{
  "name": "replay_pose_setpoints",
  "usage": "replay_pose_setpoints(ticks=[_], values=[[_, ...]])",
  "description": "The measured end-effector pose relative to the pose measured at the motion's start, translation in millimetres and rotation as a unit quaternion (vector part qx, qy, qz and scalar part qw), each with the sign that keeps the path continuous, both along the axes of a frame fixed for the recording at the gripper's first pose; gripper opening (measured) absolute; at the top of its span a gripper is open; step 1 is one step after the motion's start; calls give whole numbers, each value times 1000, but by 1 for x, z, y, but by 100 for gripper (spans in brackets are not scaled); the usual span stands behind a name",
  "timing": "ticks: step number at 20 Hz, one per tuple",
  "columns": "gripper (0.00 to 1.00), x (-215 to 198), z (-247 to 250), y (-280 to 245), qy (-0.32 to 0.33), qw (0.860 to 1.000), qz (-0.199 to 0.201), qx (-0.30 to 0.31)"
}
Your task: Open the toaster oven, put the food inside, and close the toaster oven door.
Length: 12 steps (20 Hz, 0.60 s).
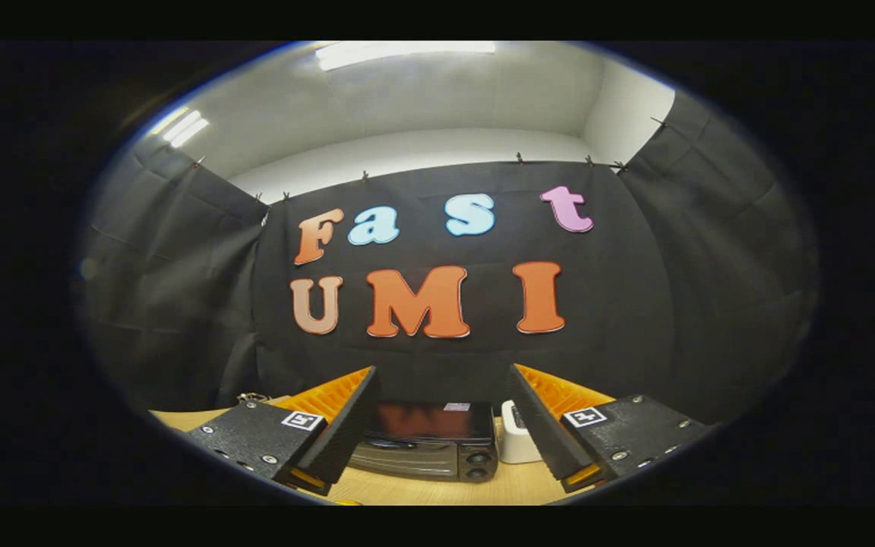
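The gripper (437,425) hangs high above a wooden table (422,490), fingers spread wide and empty; the toaster oven (430,442) sits below and ahead, framed between them, door closed, its long side facing the gripper.

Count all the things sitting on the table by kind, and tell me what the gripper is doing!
Dark boxy toaster oven with knobs, door closed: 1
Small white boxy object beside it: 1
Total: 2
Both sit on the light wooden table. The gripper is open, holding nothing, with the oven beyond its fingers.
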<state>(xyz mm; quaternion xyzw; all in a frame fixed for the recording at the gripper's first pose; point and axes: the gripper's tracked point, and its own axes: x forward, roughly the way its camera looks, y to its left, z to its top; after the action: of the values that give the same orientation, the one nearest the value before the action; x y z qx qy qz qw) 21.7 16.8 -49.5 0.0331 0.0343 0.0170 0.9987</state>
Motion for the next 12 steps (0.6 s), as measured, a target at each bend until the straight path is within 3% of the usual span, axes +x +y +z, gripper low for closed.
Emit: replay_pose_setpoints(ticks=[6,12], values=[[99,17,-41,24,31,999,11,-15],[99,46,-109,77,94,994,46,-25]])
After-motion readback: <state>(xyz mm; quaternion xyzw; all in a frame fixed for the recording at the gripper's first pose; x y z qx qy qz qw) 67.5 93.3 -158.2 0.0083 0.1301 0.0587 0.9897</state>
